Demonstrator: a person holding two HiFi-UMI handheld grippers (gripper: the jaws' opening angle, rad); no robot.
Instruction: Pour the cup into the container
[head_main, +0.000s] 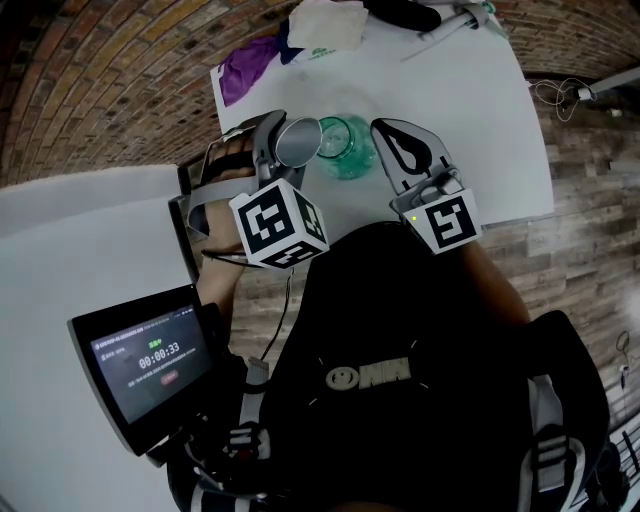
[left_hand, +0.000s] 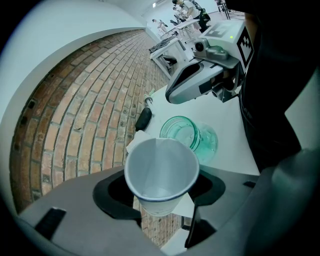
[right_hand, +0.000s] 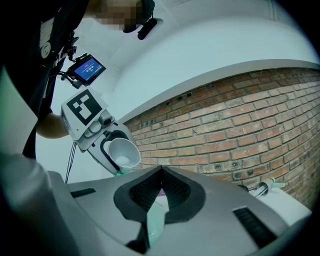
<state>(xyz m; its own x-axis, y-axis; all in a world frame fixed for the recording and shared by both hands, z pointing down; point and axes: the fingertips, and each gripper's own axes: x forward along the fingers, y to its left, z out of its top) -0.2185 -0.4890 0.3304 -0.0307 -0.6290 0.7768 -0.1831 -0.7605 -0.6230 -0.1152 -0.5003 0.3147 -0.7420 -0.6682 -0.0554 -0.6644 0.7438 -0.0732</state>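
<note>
Two claws flank a green glass container (head_main: 348, 148) that stands upright on the white desk (head_main: 480, 110). The left claw (left_hand: 161, 194) is pinching a white paper cup (head_main: 297, 141), its jaws pressing on the cup's lower wall from either side. The cup hangs just to the left of the container in the head view, close by its rim and raised off the desk. It is tipped, with its open mouth turned toward the container's side. Looking down into the cup from the left gripper view, only its pale inner wall and white bottom show.

The container is see-through and open at the top. Whether it holds anything cannot be told through the tinted glass.

The right claw (right_hand: 160, 171) hangs just to the right of the container with its jaws pressed together at the tips and nothing caught between them.

Beyond the container, near the desk's far edge, lie a purple cloth (head_main: 243, 68) and a folded white cloth (head_main: 325, 25). A small dark object (left_hand: 143, 119) also rests there, beside the white cloth.
</note>
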